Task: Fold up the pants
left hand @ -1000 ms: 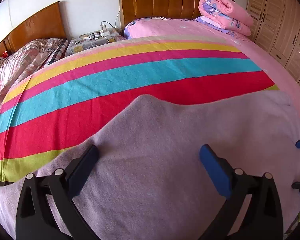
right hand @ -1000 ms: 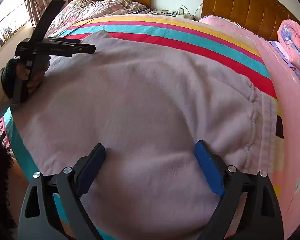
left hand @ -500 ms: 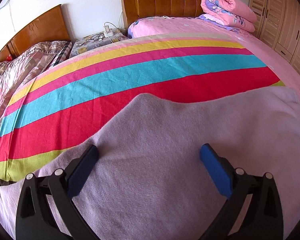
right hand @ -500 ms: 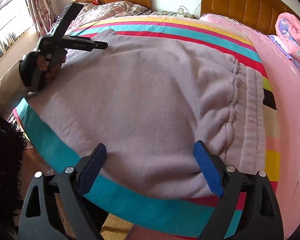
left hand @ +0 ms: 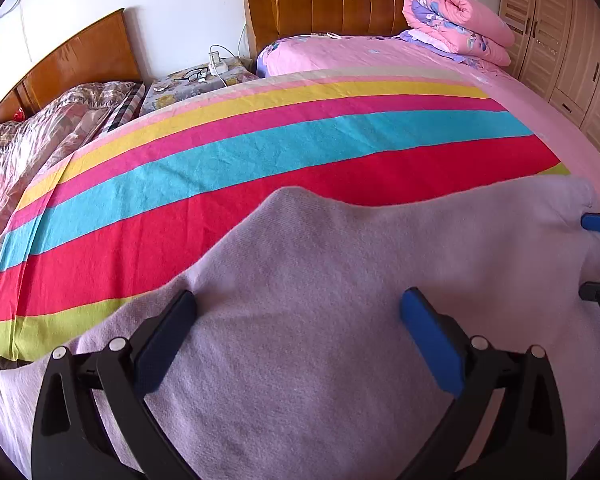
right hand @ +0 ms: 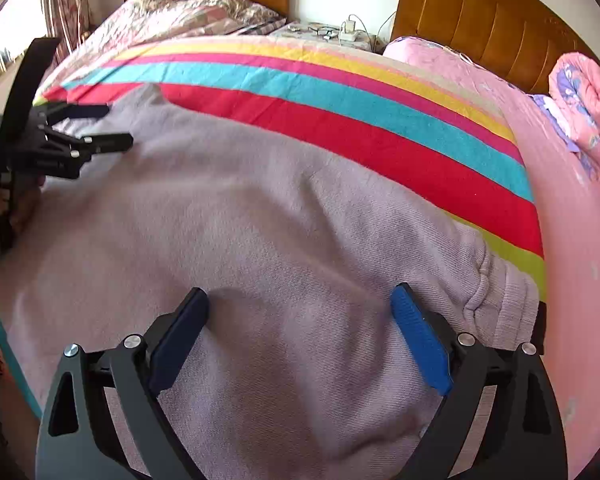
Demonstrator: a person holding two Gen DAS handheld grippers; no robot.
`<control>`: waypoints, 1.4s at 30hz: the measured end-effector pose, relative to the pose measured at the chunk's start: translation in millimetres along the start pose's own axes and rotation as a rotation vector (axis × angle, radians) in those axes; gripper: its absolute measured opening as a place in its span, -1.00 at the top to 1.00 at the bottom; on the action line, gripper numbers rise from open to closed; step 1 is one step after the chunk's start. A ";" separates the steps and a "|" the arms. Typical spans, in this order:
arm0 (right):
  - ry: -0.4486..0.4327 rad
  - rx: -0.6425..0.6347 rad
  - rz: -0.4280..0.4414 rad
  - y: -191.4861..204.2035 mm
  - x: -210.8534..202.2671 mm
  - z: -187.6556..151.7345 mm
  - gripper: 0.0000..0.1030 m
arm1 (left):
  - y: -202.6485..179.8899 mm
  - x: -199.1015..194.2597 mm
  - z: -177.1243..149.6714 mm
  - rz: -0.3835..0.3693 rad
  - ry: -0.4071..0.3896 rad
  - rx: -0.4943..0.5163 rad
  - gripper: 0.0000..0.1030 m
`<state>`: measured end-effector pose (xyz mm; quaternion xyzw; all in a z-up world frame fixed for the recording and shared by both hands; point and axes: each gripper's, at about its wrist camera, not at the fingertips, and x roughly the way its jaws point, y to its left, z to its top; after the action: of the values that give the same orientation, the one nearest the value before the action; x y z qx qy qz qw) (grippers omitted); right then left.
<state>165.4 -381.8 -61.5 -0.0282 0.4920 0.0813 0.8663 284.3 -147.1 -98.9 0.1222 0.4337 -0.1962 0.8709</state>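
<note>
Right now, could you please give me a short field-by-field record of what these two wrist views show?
garment: lilac pants, spread flat
waistband: ribbed, gathered, at the right end
surface: striped blanket on a bed
left gripper: open, over the pants
right gripper: open, over the pants near the waistband
background: rolled pink quilt, wooden headboard

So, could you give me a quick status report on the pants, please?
Both tongs open: left, right, over the fabric, gripping nothing. Pants spread flat on striped blanket, not yet folded. Nothing in the way.
</note>
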 end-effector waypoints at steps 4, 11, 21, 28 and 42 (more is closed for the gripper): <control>-0.042 0.060 -0.081 0.0 -19.9 -3.3 -0.74 | -0.6 0.1 0.4 -0.003 -0.001 -0.002 -0.97; -0.019 0.045 -0.040 2.7 -4.5 -17.1 -0.76 | 1.3 -2.0 -0.3 -0.014 -0.005 -0.009 -0.97; -0.179 0.069 -0.129 67.7 -46.1 21.2 -0.76 | 2.7 -1.9 1.3 -0.026 -0.002 -0.006 -0.97; -0.104 0.028 -0.035 126.1 -16.4 25.9 -0.76 | 51.0 -76.3 -22.9 -0.112 -0.150 -0.142 -0.97; 0.031 -0.086 0.003 168.9 20.6 16.8 -0.79 | 167.0 -103.7 -134.7 0.069 -0.025 -0.300 -0.97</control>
<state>161.5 -210.8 -65.2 -0.0657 0.5017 0.1032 0.8563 207.0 78.1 -88.4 0.0033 0.4429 -0.1007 0.8909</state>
